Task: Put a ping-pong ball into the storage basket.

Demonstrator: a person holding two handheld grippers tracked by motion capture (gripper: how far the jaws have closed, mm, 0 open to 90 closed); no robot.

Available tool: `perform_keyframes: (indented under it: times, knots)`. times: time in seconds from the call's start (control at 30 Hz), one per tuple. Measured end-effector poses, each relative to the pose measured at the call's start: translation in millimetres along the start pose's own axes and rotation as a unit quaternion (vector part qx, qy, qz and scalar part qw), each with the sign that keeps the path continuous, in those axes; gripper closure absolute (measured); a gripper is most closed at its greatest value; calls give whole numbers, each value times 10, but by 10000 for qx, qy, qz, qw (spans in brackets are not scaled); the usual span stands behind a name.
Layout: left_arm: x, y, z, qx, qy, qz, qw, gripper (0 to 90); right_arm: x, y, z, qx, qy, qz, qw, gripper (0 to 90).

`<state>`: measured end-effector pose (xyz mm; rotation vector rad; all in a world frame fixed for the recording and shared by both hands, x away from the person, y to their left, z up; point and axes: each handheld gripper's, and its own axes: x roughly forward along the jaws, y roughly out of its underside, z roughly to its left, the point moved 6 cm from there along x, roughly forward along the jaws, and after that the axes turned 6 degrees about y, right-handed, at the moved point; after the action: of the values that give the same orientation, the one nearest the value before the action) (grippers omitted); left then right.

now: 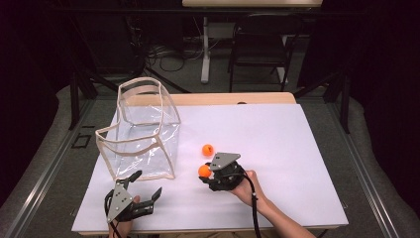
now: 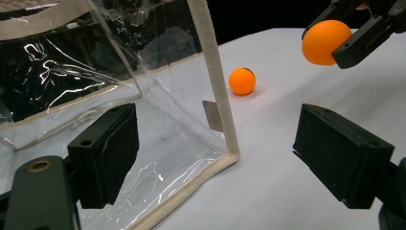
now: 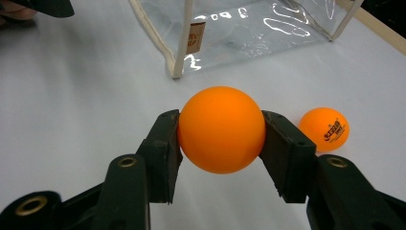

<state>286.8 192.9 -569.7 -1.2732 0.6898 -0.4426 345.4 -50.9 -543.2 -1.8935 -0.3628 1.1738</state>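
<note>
Orange round plastic ball (image 3: 221, 129) is sitting pinched in our right gripper (image 3: 221, 143).
Being round, it is showing no long axis; our left gripper (image 2: 215, 158) is gaping wide, holding nothing.

Bright overhead light on the white table (image 1: 277, 148), dark surroundings, glare streaks on the clear bag (image 2: 95, 81).

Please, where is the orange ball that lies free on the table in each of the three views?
High view: the free ball lies mid-table, right of the clear bag.
Left gripper view: upper middle, just right of the bag's corner seam.
Right gripper view: far right, beside the held ball.
Shared landmark: the clear bag.
</note>
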Motion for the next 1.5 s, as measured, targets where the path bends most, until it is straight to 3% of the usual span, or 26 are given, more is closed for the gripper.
perform_keyframes:
  times: [1.5]
  knots:
    - [2,-1,0,-2,-4,-11,10000,155,-169,-65,-187,151,290,-300,9990,505]
